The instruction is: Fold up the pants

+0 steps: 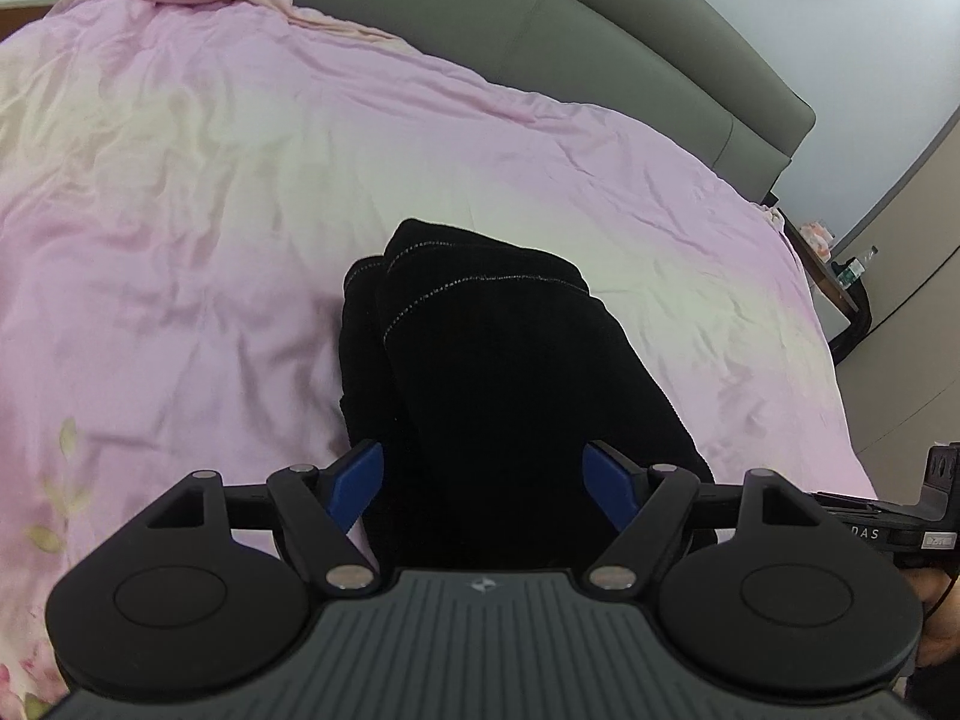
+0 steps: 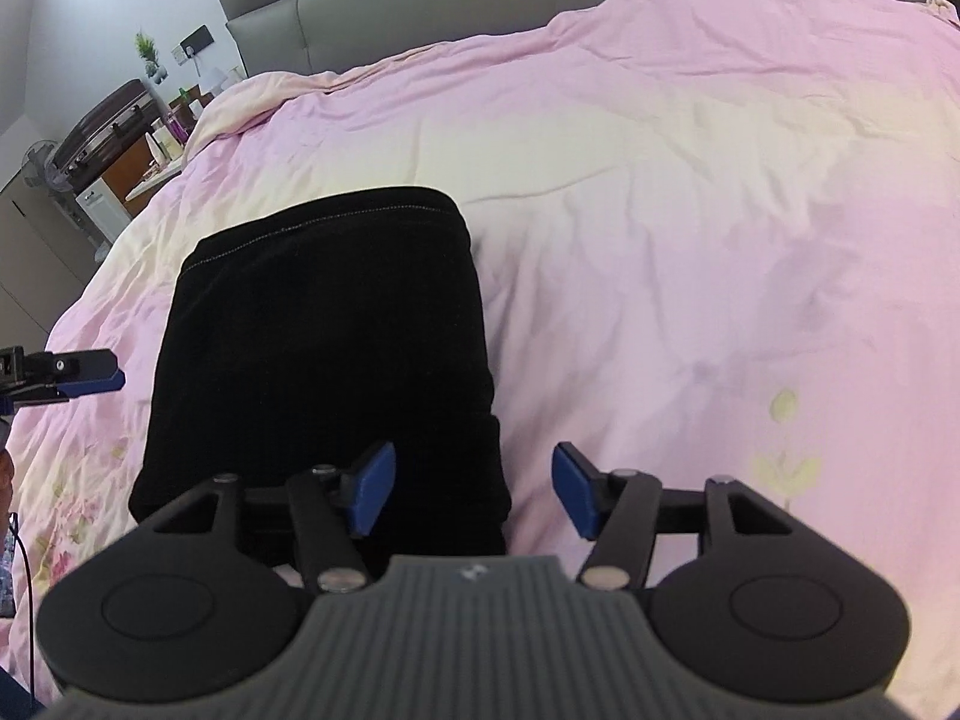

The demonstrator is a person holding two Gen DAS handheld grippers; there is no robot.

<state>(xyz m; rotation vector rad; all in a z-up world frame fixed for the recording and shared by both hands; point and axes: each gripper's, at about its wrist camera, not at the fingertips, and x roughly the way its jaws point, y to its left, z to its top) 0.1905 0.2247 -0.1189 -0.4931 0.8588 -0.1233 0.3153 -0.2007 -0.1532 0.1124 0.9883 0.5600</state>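
Pants (image 2: pixel 324 330): folded dark bundle on pink bed (image 2: pixel 690 210) | left hand-held gripper (image 1: pixel 483 483): spread over pants' near end, nothing pinched | right hand-held gripper (image 2: pixel 474 489): spread astride pants' near right edge | advice: pinch every layer together before folding.

Black pants (image 2: pixel 324 348) lie folded in a compact bundle on the pink bedspread (image 2: pixel 690 228) — stitched hems showing.

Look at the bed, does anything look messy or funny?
Only small things. The black pants lie folded on the pink cover, but in the left wrist view the layers do not line up: one edge sticks out at the far end. The cover is wrinkled all over. Nothing looks spilled or torn.
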